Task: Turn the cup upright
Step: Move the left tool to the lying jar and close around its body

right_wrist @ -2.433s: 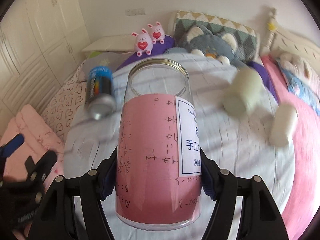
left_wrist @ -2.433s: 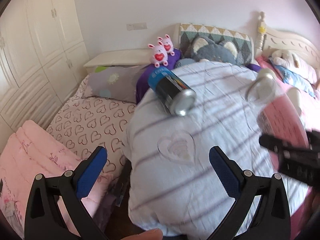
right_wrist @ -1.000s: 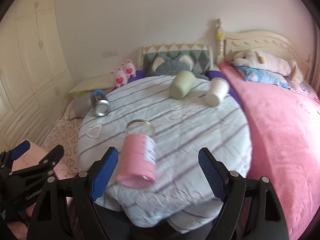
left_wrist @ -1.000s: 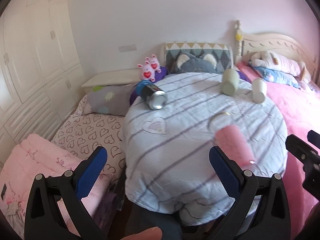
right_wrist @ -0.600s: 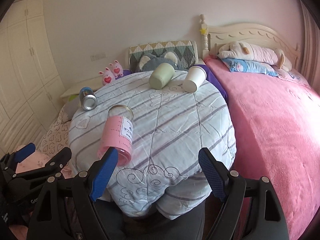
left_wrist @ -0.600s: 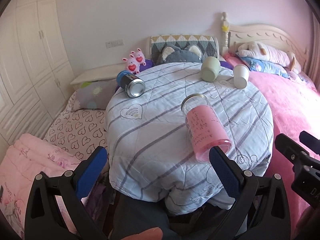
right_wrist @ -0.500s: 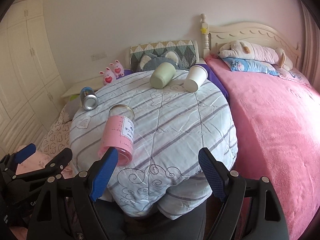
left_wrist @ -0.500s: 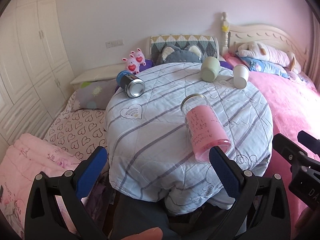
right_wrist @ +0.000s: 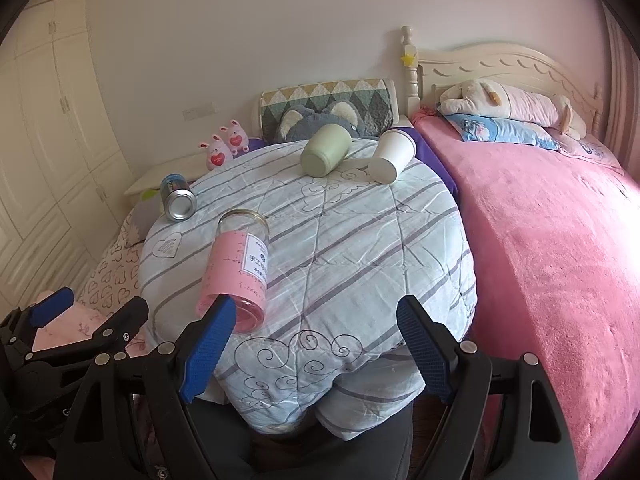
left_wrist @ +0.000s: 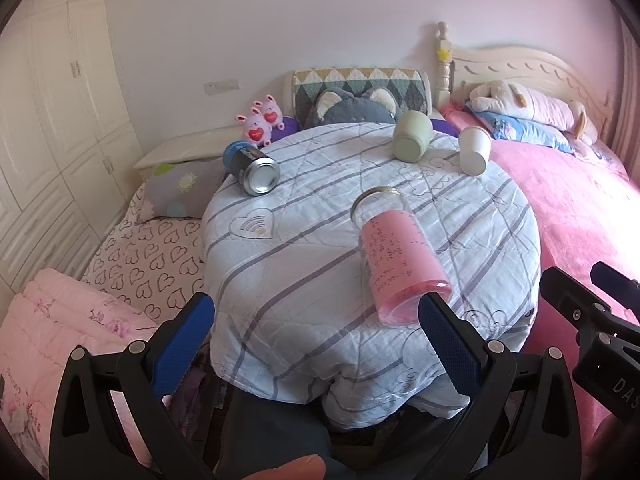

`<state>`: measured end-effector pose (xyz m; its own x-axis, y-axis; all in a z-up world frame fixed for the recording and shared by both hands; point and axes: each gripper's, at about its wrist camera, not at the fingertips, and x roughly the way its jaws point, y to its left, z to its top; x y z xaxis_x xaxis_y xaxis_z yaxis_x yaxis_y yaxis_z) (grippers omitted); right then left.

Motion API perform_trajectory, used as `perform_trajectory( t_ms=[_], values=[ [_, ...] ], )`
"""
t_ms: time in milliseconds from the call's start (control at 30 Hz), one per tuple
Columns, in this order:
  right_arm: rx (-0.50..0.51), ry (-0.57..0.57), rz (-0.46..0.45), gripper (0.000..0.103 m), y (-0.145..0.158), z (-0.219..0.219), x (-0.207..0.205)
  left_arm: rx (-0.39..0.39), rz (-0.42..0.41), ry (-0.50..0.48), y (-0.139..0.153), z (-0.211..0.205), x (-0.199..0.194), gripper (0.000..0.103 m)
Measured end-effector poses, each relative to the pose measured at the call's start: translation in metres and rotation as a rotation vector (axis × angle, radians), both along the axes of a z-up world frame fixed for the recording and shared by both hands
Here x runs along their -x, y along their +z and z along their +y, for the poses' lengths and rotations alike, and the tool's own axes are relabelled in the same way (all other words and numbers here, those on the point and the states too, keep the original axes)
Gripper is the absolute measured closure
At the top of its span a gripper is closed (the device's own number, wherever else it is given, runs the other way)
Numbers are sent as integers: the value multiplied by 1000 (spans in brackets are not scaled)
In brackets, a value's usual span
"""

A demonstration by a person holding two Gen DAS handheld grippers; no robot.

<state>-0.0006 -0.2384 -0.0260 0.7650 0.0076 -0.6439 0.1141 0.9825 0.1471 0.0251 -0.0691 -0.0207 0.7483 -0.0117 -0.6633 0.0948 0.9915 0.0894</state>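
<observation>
On the quilt-covered desk (right_wrist: 360, 240) the pink-wrapped glass cup (right_wrist: 236, 270) lies on its side, both grippers' fingers spread wide and empty, so regrasping and tipping it upright seemingly comes next.

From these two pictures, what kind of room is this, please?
Most likely a bedroom. A bed with a pink blanket and a carved headboard stands at the right, plush toys lie at its head, and a round table under a striped quilt stands beside it.
</observation>
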Motion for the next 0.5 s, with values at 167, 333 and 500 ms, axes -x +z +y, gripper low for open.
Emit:
perform_trajectory(
  t_ms=[167,333,500],
  values=[
    [-5,-26,-2,19,2,-13,0,43,25,-27,2,-13,-12,0],
    [10,-68,-23,19,10,-30,-4,71,54,-45,5,-36,-35,0],
    [-1,-97,-30,19,11,-51,-10,71,80,-53,1,-56,-53,0]
  ],
)
